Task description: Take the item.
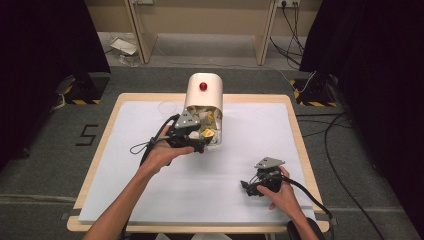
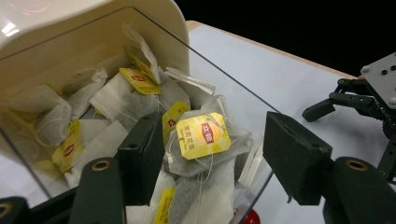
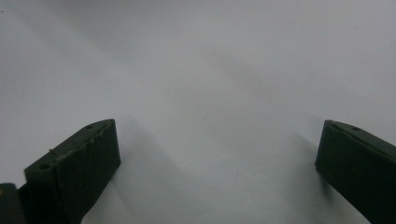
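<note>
Where tea bags (image 2: 203, 135) spill, left tool (image 2: 205, 158) wide

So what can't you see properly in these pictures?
- High view: the left gripper covers part of the box opening, hiding tea bags behind it.
- Left gripper view: writing on the yellow tag is too small; the box is cut off by the frame's edges.
- Right gripper view: the white table sheet looks blurry.
</note>
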